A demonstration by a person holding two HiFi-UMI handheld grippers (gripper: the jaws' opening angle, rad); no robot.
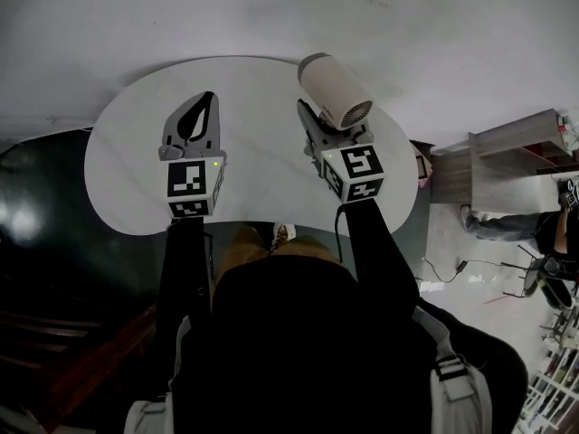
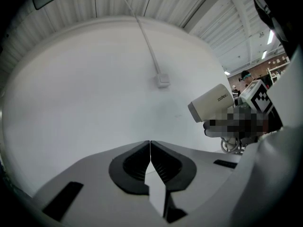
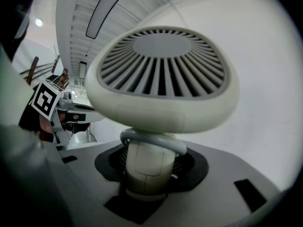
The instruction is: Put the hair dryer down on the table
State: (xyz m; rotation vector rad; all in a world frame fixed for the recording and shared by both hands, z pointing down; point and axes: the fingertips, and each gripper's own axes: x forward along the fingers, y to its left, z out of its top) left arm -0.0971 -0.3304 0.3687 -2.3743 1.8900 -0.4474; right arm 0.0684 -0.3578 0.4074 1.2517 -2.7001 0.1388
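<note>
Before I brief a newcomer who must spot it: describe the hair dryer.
Start at the white rounded table. Over its right side is the right gripper. It clamps the cream, barrel-shaped hair dryer, grille-ended and the only thing held.

Head view: soft, even light on the white table (image 1: 127, 161), with faint shadows. The lower left sinks to near black, and lines bow toward the edges. Both gripper views show strong fisheye bending and dark corners. Strip lights (image 2: 272, 34) glare at the left gripper view's upper right; the dryer (image 3: 161, 79) is evenly lit, its handle slightly soft.
</note>
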